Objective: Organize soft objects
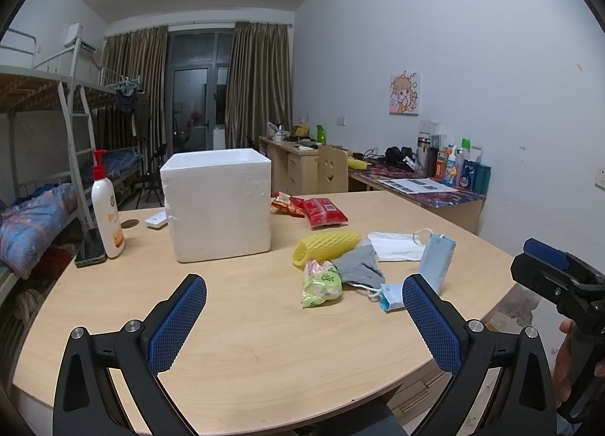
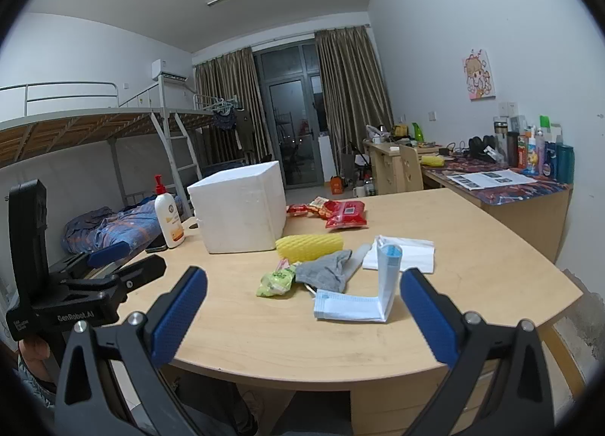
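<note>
Hovering over the near edge of the table [image 1: 245, 341], both grippers are empty, so this reads as the opening step: nothing seems to be packed yet. The left gripper [image 1: 304, 317] has its fingers spread wide, and so does the right gripper [image 2: 302, 313]; neither touches anything.

The soft things lie in a loose cluster right of the foam box [image 1: 219, 205], which stands upright at mid-table; whether it has a lid on I cannot tell. Nearest the grippers is a blue mask pack [image 2: 363, 296], bent into an L, with 1 end lying flat and the other standing up. Touching it on the far side is a grey cloth [image 2: 325, 273], crumpled, with a green snack bag [image 2: 276, 281] just beside it. Behind those lies a yellow foam net sleeve [image 2: 310, 247], and to its right a white mask [image 2: 404, 254] lying flat. 2 red packets [image 2: 340, 213] sit near the box's far corner.

The box is probably the target. The next move likely calls for 1 gripper to lower onto the mask pack, close on its upright end and carry it over. It looks limp, so it may sag.
</note>
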The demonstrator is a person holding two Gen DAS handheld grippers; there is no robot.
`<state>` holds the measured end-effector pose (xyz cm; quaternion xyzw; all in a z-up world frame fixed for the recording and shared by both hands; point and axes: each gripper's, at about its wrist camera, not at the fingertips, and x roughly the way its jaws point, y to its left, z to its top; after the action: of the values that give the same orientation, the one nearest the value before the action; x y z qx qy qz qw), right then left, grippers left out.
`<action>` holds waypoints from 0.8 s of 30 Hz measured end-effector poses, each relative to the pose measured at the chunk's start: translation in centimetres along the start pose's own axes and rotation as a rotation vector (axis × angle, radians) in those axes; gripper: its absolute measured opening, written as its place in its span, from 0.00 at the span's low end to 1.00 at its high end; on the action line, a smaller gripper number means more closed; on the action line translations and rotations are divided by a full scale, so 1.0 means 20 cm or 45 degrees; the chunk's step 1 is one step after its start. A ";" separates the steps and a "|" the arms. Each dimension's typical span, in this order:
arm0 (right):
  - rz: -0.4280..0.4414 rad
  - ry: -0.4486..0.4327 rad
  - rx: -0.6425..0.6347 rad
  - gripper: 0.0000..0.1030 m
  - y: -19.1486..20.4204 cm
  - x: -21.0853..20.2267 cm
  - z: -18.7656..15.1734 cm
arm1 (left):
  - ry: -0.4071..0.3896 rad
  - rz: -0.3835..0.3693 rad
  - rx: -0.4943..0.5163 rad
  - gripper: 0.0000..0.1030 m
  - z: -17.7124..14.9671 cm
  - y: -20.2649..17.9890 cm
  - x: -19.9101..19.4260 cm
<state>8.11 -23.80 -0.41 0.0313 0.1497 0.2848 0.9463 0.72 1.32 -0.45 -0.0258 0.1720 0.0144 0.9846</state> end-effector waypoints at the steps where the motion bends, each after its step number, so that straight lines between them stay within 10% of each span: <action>1: 0.001 0.000 -0.001 1.00 0.00 0.00 0.00 | -0.002 -0.002 -0.001 1.00 0.00 0.00 0.00; 24: 0.000 0.015 -0.005 1.00 -0.02 0.04 0.01 | 0.023 -0.017 -0.008 1.00 0.02 0.00 0.06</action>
<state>9.09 -23.69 -0.53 0.0278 0.1545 0.2851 0.9456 2.00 1.31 -0.56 -0.0301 0.1808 0.0083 0.9830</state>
